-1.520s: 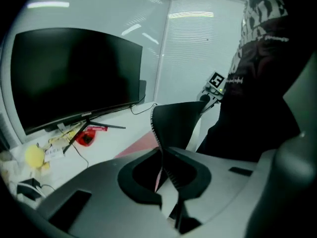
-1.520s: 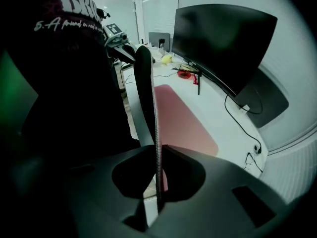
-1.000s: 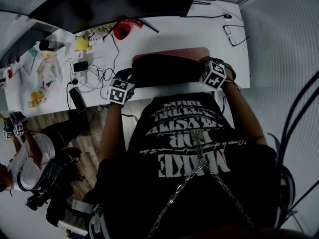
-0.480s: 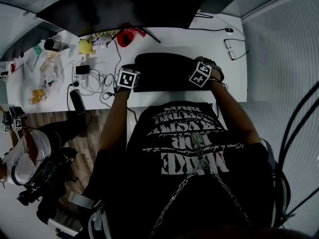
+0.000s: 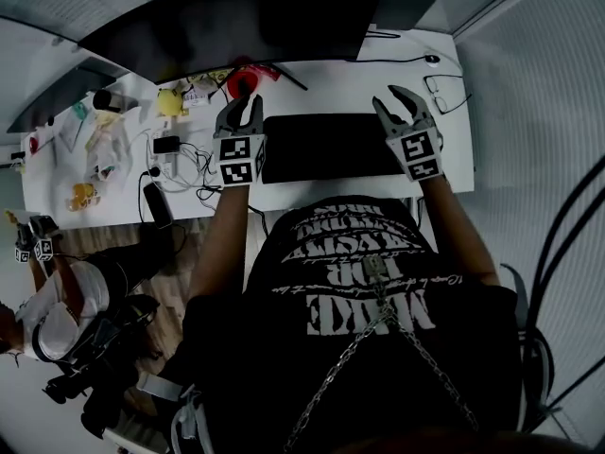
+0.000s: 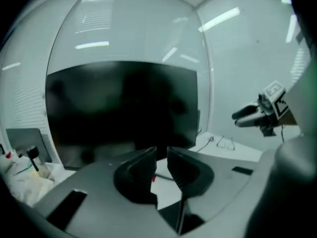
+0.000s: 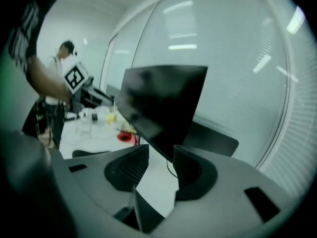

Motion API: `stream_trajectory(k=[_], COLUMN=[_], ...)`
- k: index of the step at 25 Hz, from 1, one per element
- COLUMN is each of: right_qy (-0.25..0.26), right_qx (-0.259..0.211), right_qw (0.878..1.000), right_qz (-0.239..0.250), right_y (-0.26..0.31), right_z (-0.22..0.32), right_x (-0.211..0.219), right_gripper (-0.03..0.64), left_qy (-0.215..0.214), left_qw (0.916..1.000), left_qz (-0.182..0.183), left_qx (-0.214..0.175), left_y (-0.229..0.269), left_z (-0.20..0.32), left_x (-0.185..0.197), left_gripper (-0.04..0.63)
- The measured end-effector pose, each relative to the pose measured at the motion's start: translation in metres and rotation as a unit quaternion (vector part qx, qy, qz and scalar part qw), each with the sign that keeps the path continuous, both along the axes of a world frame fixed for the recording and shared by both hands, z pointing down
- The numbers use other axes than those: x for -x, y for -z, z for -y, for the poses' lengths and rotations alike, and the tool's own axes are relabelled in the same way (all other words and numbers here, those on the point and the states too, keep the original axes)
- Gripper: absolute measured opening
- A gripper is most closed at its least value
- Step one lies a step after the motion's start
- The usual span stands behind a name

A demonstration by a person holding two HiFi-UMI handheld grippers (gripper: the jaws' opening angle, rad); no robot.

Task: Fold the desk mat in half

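A second ago both grippers pinched the near edge of the mat, and a pink underside showed. Now the mat (image 5: 326,147) lies flat and black on the desk (image 5: 340,83), and it looks doubled over. Both grippers are up and off it. So I think the fold is made and they are letting go. What may be left is to check that the edges line up.

The left gripper (image 5: 240,112) is up above the desk, at the left end of the mat. Its fingers (image 6: 141,165) are opening. They are only a little apart, with a thin gap. Nothing is in the gap and they touch nothing. Past the tips is the dark screen (image 6: 124,108). The mat is lower down, to the right of these fingers.

The mat sits between the two grippers, with no finger on it.

The right gripper (image 5: 395,104) is up at the right end of the mat. Its fingers (image 7: 126,167) are opening too, and they are spread much wider. Nothing is between them. The mat is down and to the left of them. A pair of glasses (image 5: 442,64) lies on the desk just right of these fingers.
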State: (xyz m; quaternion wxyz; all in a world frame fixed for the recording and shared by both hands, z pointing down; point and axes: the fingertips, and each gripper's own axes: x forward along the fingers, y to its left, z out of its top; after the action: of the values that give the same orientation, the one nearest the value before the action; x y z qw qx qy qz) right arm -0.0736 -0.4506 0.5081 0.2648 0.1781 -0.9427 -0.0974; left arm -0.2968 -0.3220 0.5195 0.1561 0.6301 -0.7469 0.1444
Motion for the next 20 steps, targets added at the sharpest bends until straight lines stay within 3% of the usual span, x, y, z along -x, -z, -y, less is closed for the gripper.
stream_trajectory(k=[3,6,11,20], right_qy=[0.010,0.010,0.001,-0.039], right_qx=[0.041,0.052,0.085,0.102], right_qw=[0.991,0.982,0.976,0.971], right_qz=[0.130,0.184,0.201,0.214], right_y=[0.070,0.099,0.092,0.095], right_z=[-0.035,-0.055,-0.079,-0.096], right_x=[0.011,0.018,0.022,0.017], right_gripper=[0.108,0.014,0.002,0.000], left_qy=[-0.035,-0.073,-0.107,-0.133], left_qw=[0.9961,0.9903,0.9873,0.9844], left_qz=[-0.019,-0.020,-0.046,-0.068], left_qx=[-0.078,-0.116,-0.108,-0.093], left_y=[0.066,0.098,0.092,0.081], left_z=[0.010,0.010,0.004,-0.020], left_x=[-0.041,-0.080,-0.109,-0.105], left_gripper=[0.036,0.008,0.008,0.008])
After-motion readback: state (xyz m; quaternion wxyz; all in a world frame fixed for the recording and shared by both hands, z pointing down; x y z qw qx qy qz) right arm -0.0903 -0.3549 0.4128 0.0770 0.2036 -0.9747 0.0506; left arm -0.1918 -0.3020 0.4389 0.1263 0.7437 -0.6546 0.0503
